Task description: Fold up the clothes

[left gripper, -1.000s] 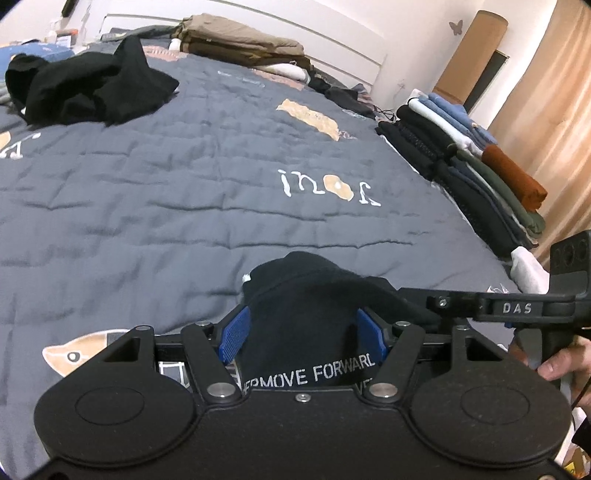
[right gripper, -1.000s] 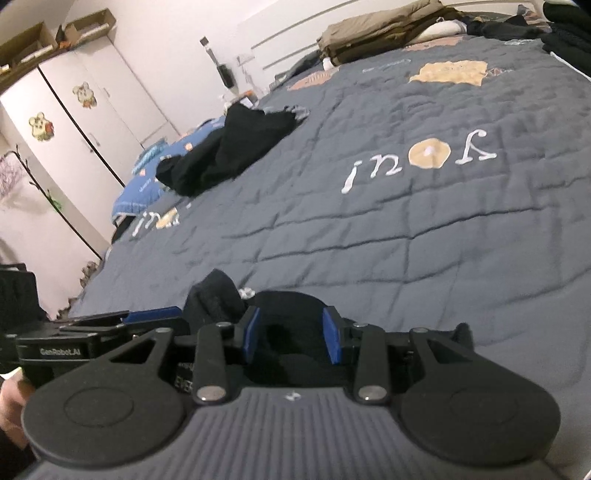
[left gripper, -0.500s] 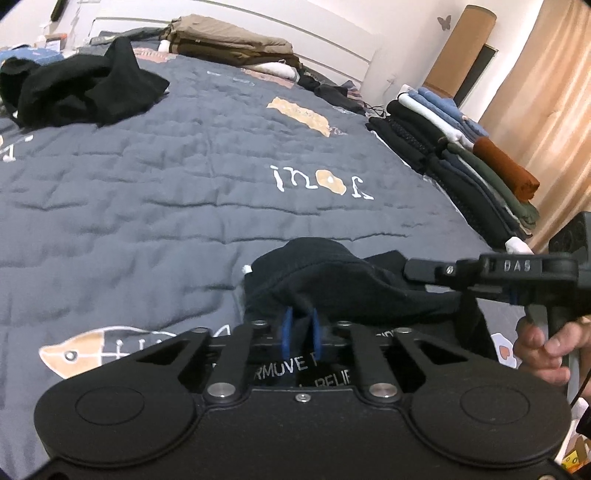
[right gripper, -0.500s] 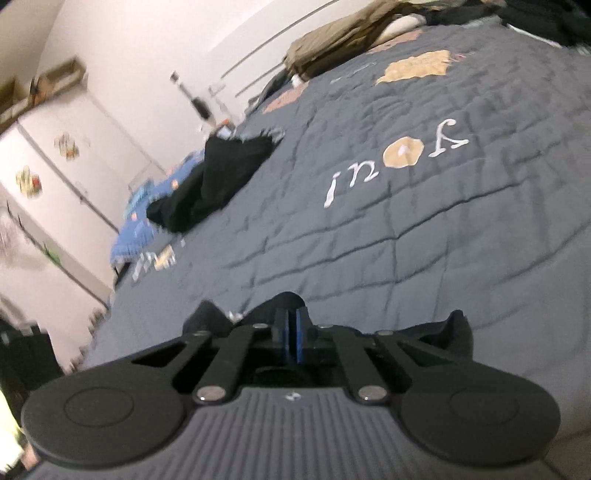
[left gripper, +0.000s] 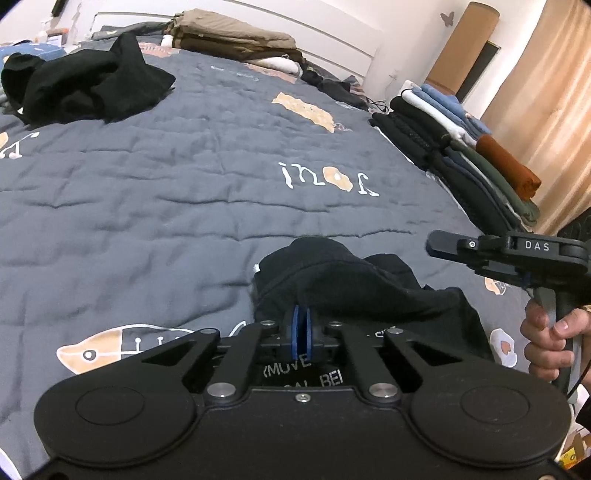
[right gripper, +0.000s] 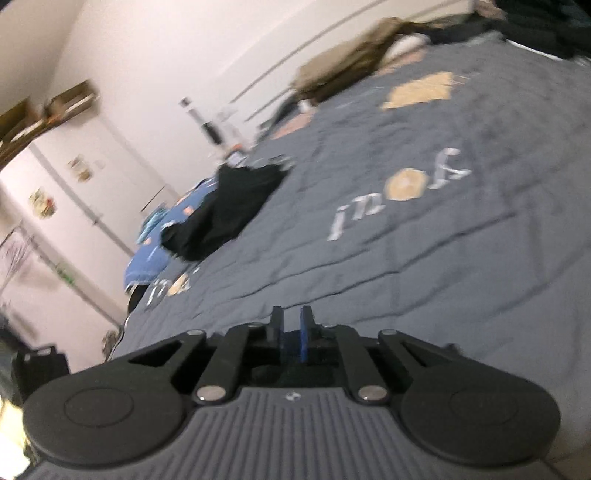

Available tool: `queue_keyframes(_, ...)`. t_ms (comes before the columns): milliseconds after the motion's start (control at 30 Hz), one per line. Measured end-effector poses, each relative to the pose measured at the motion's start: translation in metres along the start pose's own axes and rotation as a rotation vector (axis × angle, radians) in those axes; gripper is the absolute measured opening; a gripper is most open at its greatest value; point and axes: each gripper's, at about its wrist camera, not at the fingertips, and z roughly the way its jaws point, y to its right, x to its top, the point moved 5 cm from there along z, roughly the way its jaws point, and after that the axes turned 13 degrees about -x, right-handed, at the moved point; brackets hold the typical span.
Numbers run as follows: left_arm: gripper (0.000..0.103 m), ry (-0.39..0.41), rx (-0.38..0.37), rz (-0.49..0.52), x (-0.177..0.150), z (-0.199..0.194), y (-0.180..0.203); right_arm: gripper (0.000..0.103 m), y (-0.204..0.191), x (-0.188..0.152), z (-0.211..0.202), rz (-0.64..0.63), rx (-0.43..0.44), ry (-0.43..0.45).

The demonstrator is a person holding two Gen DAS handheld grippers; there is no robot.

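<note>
A grey quilted bedspread (left gripper: 155, 192) printed with white lettering and tan patches fills most of both views, with a white headboard (left gripper: 332, 33) across the top of the left wrist view. In the upper left of that view lies a crumpled black heap of clothes (left gripper: 81, 86); folded khaki garments (left gripper: 236, 38) sit at the top centre, and a row of folded clothes (left gripper: 465, 147) in black, blue, white, green and rust runs down the right edge beside a beige curtain (left gripper: 546, 85).

At the lower centre the black garment (left gripper: 351, 280), bearing white printed letters, lies bunched on the bedspread. The left gripper (left gripper: 301, 325) has its blue pads pressed together on a fold of this fabric.

At the right edge a hand (left gripper: 550, 332) holds the right gripper (right gripper: 291, 332) by its handle, above the garment's right side. In the blurred right wrist view its jaws are opening, a narrow gap between the pads, with no cloth visible between them.
</note>
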Motion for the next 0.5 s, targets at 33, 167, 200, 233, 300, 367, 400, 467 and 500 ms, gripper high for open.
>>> queue_keyframes(33,0.005,0.0,-0.003,-0.002,0.0,-0.001,-0.001,0.014,-0.008,-0.004,0.004,-0.032,0.011,-0.014)
queue_keyframes(167,0.007,0.002,-0.015,-0.009,0.001,-0.004,-0.001,0.015,-0.029,-0.021,0.02,-0.116,0.027,-0.073)
queue_keyframes(200,0.007,0.002,-0.017,-0.01,0.001,-0.005,-0.001,0.015,-0.032,-0.025,0.023,-0.136,0.02,-0.082)
queue_keyframes(233,0.007,-0.002,-0.02,-0.01,0.001,-0.005,0.0,0.016,-0.034,-0.027,0.026,-0.153,0.0,-0.087)
queue_keyframes(300,0.007,-0.014,-0.021,-0.007,0.0,-0.004,0.0,0.016,-0.035,-0.032,0.03,-0.169,-0.014,-0.104)
queue_keyframes(367,0.008,-0.025,-0.023,-0.005,-0.002,-0.004,0.0,0.016,-0.038,-0.035,0.03,-0.191,-0.013,-0.112)
queue_keyframes(400,0.008,-0.03,-0.024,-0.006,-0.003,-0.003,-0.001,0.016,-0.039,-0.037,0.03,-0.202,-0.011,-0.114)
queue_keyframes(467,0.008,-0.039,-0.025,-0.007,-0.004,-0.002,-0.002,0.017,-0.043,-0.039,0.029,-0.219,0.002,-0.123)
queue_keyframes(500,0.008,-0.043,-0.024,-0.007,-0.005,-0.002,-0.002,0.017,-0.044,-0.04,0.029,-0.23,0.006,-0.125)
